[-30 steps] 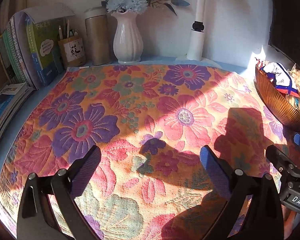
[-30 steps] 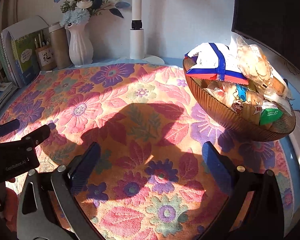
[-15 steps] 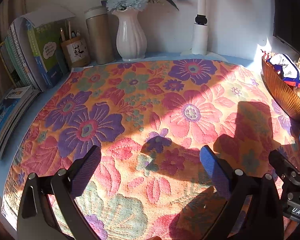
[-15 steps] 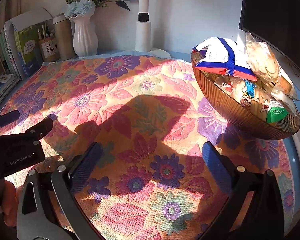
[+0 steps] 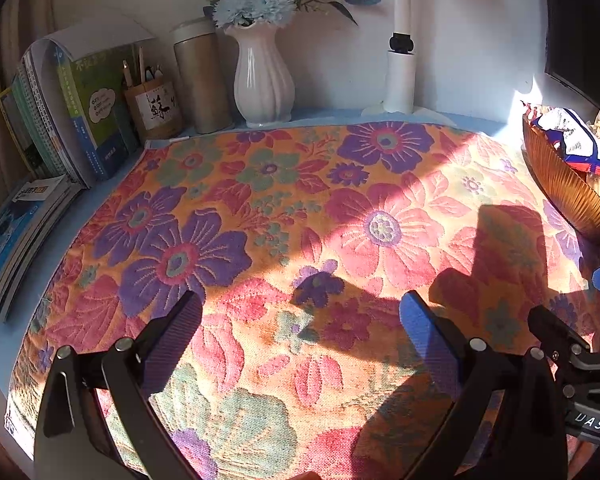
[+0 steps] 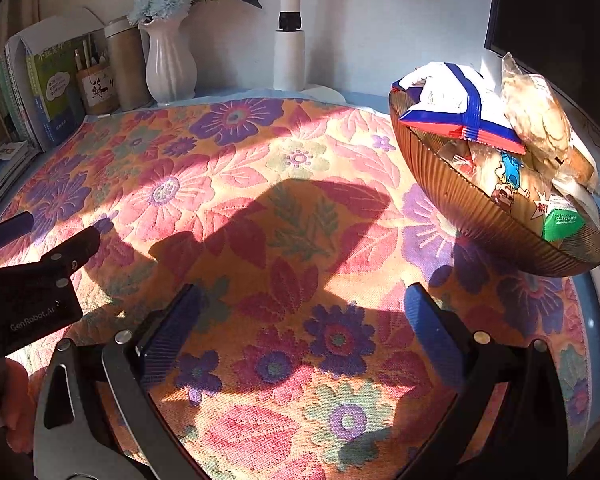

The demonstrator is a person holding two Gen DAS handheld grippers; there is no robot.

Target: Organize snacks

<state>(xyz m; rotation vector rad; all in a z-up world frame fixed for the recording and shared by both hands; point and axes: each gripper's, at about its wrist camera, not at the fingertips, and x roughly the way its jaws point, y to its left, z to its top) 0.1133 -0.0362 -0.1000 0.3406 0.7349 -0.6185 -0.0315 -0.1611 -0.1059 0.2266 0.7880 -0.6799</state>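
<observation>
A ribbed amber bowl point(image 6: 476, 216) stands at the right of the floral cloth, heaped with snack packets. On top lie a white packet with blue and red edges point(image 6: 456, 108) and a clear bag of pale biscuits point(image 6: 536, 120); a green-cornered packet point(image 6: 562, 220) sits at the near rim. My right gripper point(image 6: 302, 334) hovers open over the cloth, left of and nearer than the bowl, holding nothing. My left gripper point(image 5: 300, 340) is open and empty over the cloth's near middle. The bowl point(image 5: 568, 188) shows at the right edge of the left wrist view.
Along the back wall stand books point(image 5: 80, 120), a pencil cup point(image 5: 154, 106), a tan canister point(image 5: 202, 80), a white vase of flowers point(image 5: 262, 76) and a white lamp post point(image 5: 400, 60). More books point(image 5: 16, 236) lie at the left. A dark monitor point(image 6: 560, 12) rises behind the bowl.
Both grippers have drawn back and lifted slightly, so the cloth and bowl look a little farther off. Both stay open and empty; nothing on the table moved.
</observation>
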